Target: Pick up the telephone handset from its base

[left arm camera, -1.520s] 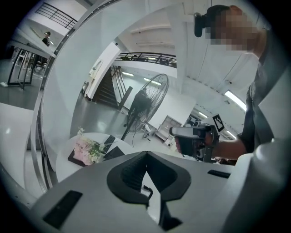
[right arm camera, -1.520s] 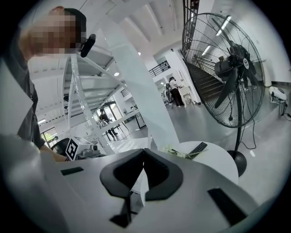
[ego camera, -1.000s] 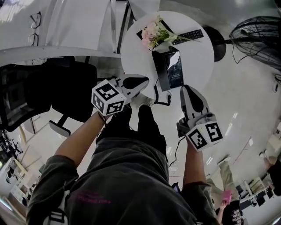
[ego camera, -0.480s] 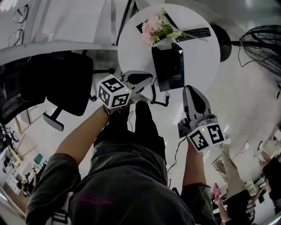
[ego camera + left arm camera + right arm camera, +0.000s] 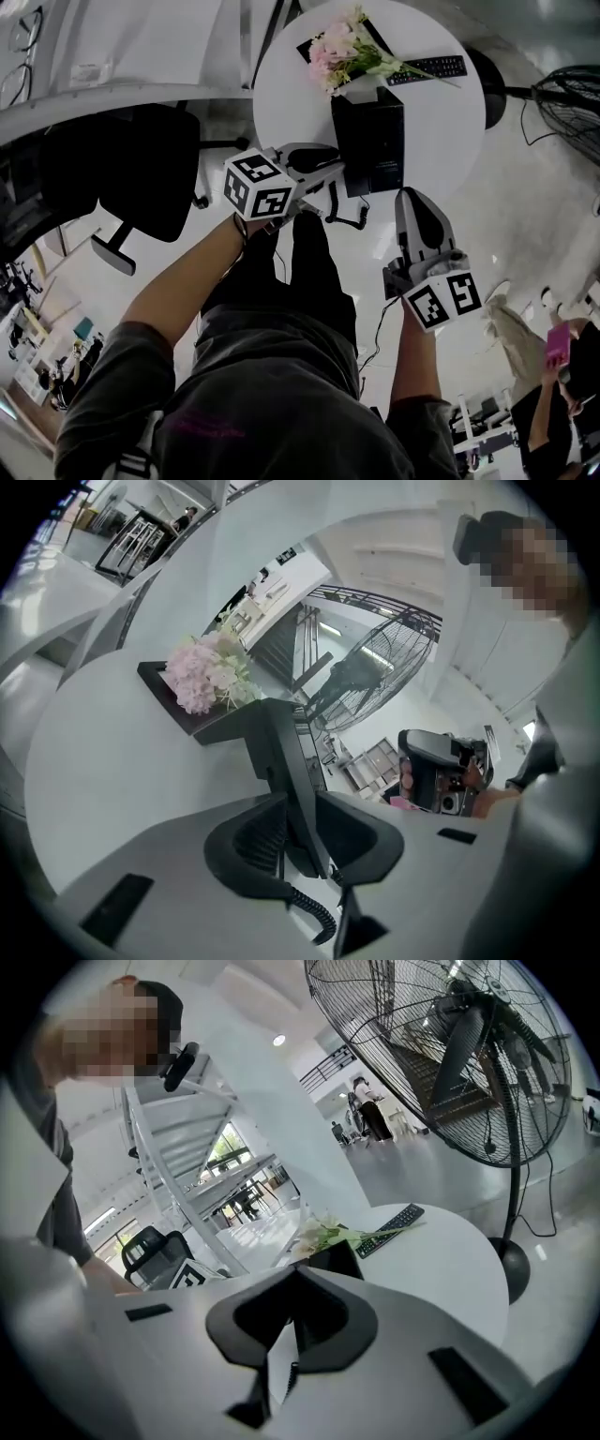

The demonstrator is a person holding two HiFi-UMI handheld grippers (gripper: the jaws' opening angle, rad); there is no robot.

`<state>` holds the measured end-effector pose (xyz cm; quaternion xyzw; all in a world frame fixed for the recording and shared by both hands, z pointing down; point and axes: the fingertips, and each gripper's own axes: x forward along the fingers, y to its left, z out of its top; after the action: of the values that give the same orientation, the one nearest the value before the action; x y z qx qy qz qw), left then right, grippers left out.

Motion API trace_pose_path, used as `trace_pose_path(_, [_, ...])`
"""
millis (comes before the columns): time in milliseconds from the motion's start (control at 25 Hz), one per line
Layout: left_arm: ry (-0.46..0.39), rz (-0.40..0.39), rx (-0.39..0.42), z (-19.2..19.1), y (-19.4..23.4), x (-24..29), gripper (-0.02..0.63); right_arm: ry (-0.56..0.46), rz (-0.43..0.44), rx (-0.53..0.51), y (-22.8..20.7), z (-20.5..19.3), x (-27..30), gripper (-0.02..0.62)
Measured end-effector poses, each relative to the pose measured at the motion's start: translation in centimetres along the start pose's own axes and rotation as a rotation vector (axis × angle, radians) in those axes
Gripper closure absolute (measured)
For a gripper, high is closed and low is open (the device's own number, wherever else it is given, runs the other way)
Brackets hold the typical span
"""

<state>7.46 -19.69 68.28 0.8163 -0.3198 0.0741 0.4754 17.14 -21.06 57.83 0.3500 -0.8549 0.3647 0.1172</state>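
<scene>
On the round white table (image 5: 286, 103), toward the edge nearest us, sits the black telephone (image 5: 367, 141). Its handset (image 5: 346, 141) lies on the base (image 5: 382, 155), and from above we see the two as one dark block. A coiled cord (image 5: 349, 217) hangs off its near left corner, past the table's rim. Behind the telephone lie pink flowers (image 5: 339, 52), and beside them a remote control (image 5: 427, 70).

Our left gripper (image 5: 302, 797) is up against the telephone's left side, angled a little downward. Its jaws have just been opening and now stand apart. In the left gripper view the telephone's dark edge lines up in the gap, with the cord curling below, and neither pad presses on it. We cannot tell whether that edge is truly inside the jaws or just beyond their tips.

Our right gripper (image 5: 296, 1271) hangs near the telephone's near right corner, apart from it. Its jaws are clenched together, tips meeting, with nothing between them.

A large fan (image 5: 441, 1044) stands on the floor to the right of the table, and a black office chair (image 5: 141, 178) sits to its left.
</scene>
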Motion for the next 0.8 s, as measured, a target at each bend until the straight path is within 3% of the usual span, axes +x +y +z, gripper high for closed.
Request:
trace_pose_path(360, [-0.003, -0.041, -0.066, 0.0, 0.7, 1.1, 0.477, 0.013, -0.009, 0.017, -0.6, -1.1, 0.0, 0.577])
trace_pose_path(800, [-0.040, -0.097, -0.153, 0.2, 0.6, 1.3, 0.526, 0.012, -0.018, 0.020, -0.8, -1.7, -0.6, 0.577])
